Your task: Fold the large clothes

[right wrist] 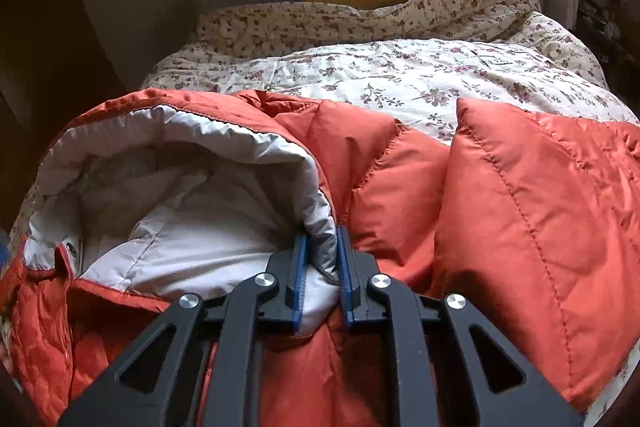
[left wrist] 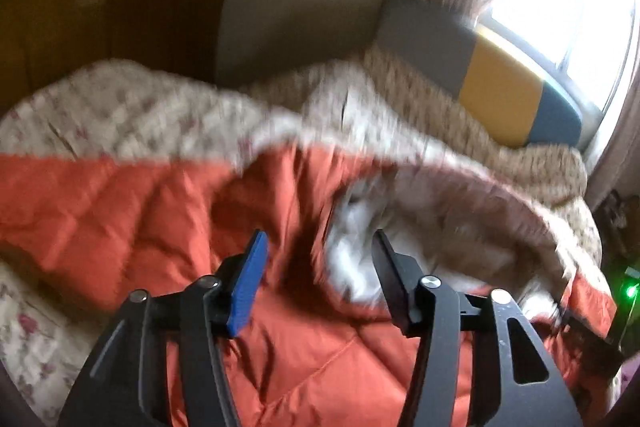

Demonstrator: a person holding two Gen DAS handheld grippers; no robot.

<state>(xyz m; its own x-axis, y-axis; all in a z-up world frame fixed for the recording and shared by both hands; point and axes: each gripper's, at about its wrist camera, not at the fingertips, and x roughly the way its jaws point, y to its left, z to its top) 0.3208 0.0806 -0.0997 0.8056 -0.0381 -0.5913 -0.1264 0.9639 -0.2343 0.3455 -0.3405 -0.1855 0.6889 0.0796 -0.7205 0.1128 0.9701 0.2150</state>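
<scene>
While blur smears the left wrist view, the left hand-held gripper (left wrist: 320,255) hangs spread, empty, above the orange puffer jacket (left wrist: 120,211) lying on the bed (left wrist: 36,339). Right wrist view: the right hand-held gripper (right wrist: 322,247) pinches its white-lined hood edge (right wrist: 320,187). Judged light, soft, slippery; hems grip best. No readable writing.

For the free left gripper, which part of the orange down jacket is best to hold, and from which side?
Probably the rolled front edge of the orange down jacket, where the white lining shows. It stands up as a thin ridge, so the open left gripper can straddle it from above, as the right gripper does.
</scene>
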